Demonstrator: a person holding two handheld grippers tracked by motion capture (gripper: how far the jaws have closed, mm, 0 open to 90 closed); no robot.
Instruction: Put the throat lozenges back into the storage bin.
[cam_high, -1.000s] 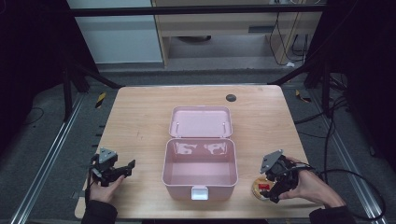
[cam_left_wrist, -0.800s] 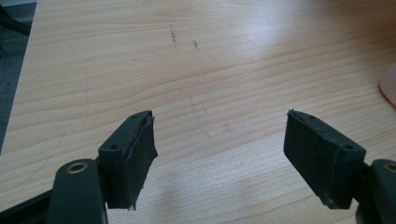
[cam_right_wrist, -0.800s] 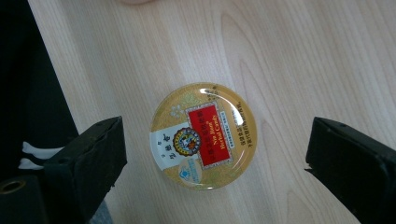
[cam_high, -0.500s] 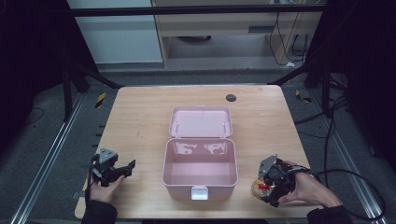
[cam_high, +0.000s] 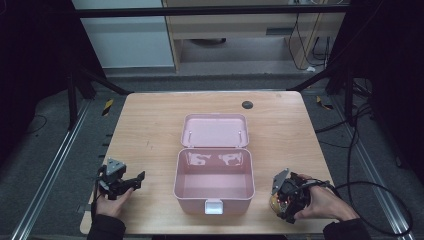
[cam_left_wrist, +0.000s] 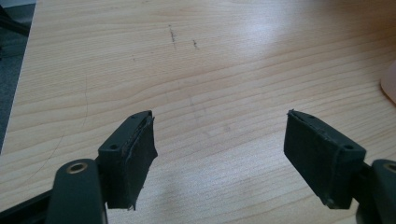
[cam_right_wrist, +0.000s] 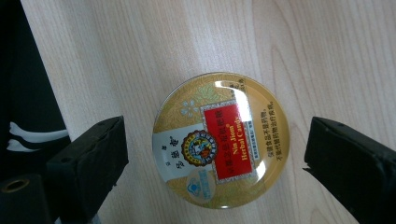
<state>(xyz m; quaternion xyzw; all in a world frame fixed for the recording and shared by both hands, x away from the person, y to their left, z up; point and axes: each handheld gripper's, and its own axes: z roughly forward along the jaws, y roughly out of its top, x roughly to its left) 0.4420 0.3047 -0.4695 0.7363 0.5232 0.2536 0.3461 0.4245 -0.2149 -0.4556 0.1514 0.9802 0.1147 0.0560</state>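
A round gold tin (cam_right_wrist: 221, 140) with a red label lies flat on the wooden table near its front right edge, and it peeks out under the gripper in the high view (cam_high: 273, 202). My right gripper (cam_right_wrist: 215, 135) points down over it, one jaw on each side. The jaws have just been closing a little, with a gap left on both sides of the tin. In the high view the right gripper (cam_high: 283, 199) sits right of an open, empty pink box (cam_high: 177, 176). My left gripper (cam_left_wrist: 219, 130) stands open over bare wood, left of the box (cam_high: 136, 181).
The box's lid (cam_high: 215, 131) lies folded back toward the far side. A small black disc (cam_high: 247, 104) sits near the table's far edge. The front table edge runs close under both hands. A cable (cam_high: 380, 192) trails right from the right gripper.
The right hand has sunk a little toward the tin and drifted slightly toward the front edge. The left hand and the box have stayed put.
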